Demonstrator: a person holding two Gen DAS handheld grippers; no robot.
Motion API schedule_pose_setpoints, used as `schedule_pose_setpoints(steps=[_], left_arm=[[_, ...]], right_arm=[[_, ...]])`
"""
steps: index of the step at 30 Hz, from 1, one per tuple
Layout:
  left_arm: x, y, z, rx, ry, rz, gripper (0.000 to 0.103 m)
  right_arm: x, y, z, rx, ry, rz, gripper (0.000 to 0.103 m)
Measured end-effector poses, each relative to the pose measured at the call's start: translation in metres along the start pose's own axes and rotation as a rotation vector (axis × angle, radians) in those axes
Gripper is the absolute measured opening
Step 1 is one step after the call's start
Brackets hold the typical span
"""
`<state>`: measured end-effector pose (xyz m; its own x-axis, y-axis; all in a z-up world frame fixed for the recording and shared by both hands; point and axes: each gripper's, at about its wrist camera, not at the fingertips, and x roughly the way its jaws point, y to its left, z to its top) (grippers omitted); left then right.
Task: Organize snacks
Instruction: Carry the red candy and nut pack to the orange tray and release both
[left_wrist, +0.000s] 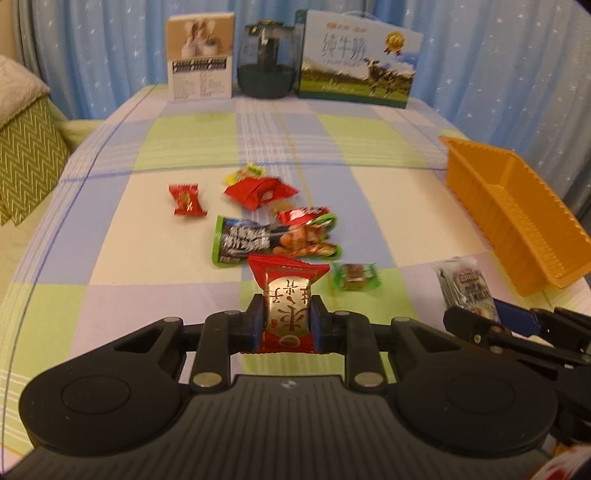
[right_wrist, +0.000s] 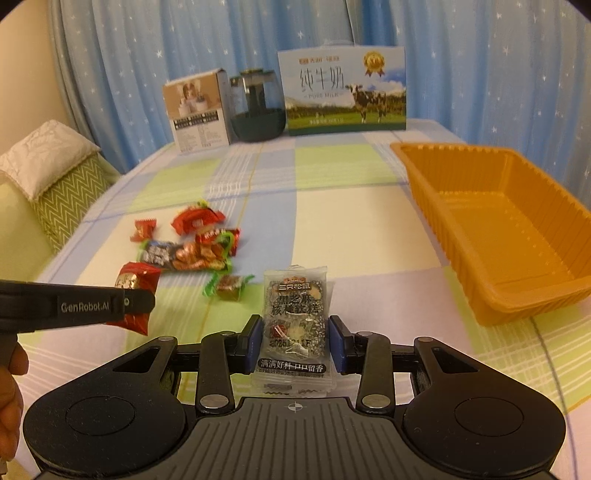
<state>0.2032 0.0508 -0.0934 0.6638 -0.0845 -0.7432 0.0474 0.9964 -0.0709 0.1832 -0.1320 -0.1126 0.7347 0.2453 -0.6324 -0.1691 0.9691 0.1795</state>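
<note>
Snacks: a shiny red packet (left_wrist: 288, 306) is squeezed tight in the left gripper (left_wrist: 287, 321). The right gripper (right_wrist: 294, 339) pinches a clear crinkly sesame cake packet (right_wrist: 295, 325). More wrappers (left_wrist: 273, 229) lie on the checked cloth (left_wrist: 147, 229). Ribbed orange tray (right_wrist: 517, 236) sits right. Blue starry curtains (right_wrist: 480, 74) behind.

The left gripper (left_wrist: 287, 314) clamps a red snack packet (left_wrist: 287, 295) above the checked cloth (left_wrist: 147, 221).

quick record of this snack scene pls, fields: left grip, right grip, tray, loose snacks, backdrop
left grip: left hand-held gripper shut on red snack packet
right grip: right hand-held gripper shut on clear sesame cake packet
tray: orange tray, nothing seen inside
loose snacks: pile on checked cloth
backdrop: milk carton, jar, small box
</note>
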Motion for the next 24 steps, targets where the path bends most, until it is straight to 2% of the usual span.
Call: schedule_pose_setpoints(steps=[11, 24], left_arm=[[-0.059, -0.058, 0.008, 0.005, -0.053, -0.049, 0.022], [-0.088, -0.129, 0.007, 0.029, -0.055, -0.124, 0.022]], right_arm=[[-0.072, -0.042, 0.015, 0.064, -0.069, -0.059, 0.038], [-0.136, -0.094, 0.028, 0.096, -0.110, -0.131, 0.038]])
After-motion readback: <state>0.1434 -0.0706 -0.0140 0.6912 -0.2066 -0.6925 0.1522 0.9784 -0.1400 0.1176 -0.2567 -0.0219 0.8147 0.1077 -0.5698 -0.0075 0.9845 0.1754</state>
